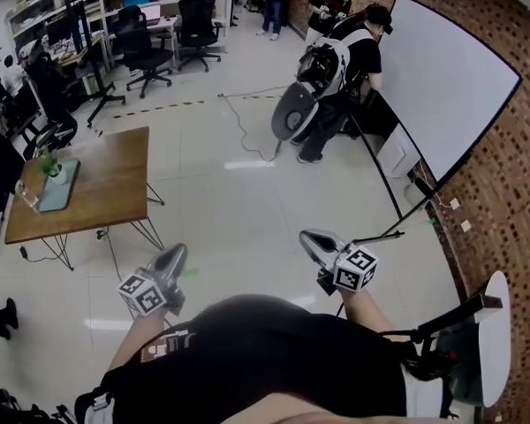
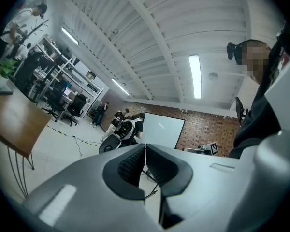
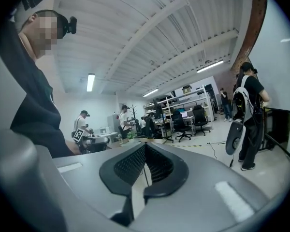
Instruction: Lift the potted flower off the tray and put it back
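The flower [image 1: 49, 161] is sitting in its pot [image 1: 56, 175] on the tray [image 1: 64, 194], at the left end of the surface [image 1: 106, 179], around ten o'clock in the head view and well apart from both tools. The left tool [image 1: 177, 253] and right tool [image 1: 308, 238] are riding closed and empty. The pot is probably light, rigid and top-heavy. The greenery looks soft, so gripping the pot's wall seems safest.

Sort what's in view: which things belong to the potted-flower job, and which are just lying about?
Job: potted flower, tray, wooden table, left tool and right tool, both shut and empty.
Lying about: office chairs, whiteboard, floor cable, bystander with backpack.
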The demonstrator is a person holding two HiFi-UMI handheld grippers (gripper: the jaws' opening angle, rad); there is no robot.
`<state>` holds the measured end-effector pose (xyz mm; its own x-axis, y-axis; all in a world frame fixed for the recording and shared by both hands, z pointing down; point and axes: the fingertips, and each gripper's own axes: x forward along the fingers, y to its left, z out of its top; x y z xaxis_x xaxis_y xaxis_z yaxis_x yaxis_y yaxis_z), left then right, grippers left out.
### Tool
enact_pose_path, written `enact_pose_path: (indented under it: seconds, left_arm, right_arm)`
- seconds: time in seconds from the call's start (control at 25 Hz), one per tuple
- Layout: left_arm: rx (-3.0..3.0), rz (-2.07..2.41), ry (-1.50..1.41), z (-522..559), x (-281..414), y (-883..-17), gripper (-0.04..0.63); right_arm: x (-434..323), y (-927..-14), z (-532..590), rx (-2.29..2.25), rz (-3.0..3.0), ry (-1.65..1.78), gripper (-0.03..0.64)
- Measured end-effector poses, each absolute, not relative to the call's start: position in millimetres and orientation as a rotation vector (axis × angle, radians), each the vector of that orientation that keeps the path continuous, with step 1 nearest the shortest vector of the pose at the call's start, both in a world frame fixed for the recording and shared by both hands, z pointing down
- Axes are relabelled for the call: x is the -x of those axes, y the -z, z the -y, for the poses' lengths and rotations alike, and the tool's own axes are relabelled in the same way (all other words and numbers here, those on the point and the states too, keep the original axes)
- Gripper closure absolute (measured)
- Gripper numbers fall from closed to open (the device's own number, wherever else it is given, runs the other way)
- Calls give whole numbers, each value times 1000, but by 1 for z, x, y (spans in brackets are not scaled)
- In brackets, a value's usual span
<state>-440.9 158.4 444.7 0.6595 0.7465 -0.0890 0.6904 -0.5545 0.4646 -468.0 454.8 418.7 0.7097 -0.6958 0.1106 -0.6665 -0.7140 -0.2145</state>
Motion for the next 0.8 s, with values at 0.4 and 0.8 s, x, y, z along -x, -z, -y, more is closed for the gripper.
enact_pose_path:
  seconds: [0.4, 0.8]
  left_arm:
    - [-2390, -1254, -187, -99, 255, -432, 591]
    - [-2417, -1110, -240, -107, 155, -466, 591]
  right_arm:
    - [309, -411, -387, 2797, -1006, 269, 603]
    - [175, -443, -406, 2720, -1101, 331, 603]
